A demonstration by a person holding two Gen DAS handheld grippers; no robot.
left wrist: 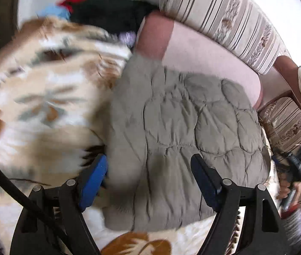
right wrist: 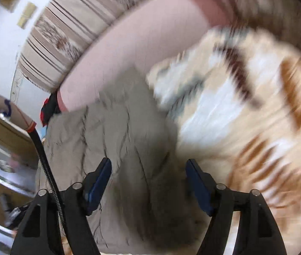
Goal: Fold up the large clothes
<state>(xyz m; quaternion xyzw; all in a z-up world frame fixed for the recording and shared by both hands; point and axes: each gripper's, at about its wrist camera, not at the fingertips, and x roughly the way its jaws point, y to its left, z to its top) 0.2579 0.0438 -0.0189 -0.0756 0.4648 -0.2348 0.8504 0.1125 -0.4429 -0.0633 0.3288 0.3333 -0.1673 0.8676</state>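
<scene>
A grey quilted jacket (left wrist: 182,131) lies folded into a compact bundle on a cream, brown and white patterned blanket (left wrist: 40,97). My left gripper (left wrist: 150,165) is open and empty, its blue-padded fingers (left wrist: 95,180) straddling the jacket's near edge just above it. In the right wrist view the same jacket (right wrist: 116,140) lies below my right gripper (right wrist: 148,170), which is open and empty, and the blanket (right wrist: 246,110) is blurred to the right.
A pink sofa seat (left wrist: 210,57) and striped back cushions (left wrist: 225,19) run behind the jacket. A pile of black, red and blue clothes (left wrist: 103,8) lies at the far end. The other hand-held gripper (left wrist: 293,174) shows at right. A black cable (right wrist: 46,170) hangs at left.
</scene>
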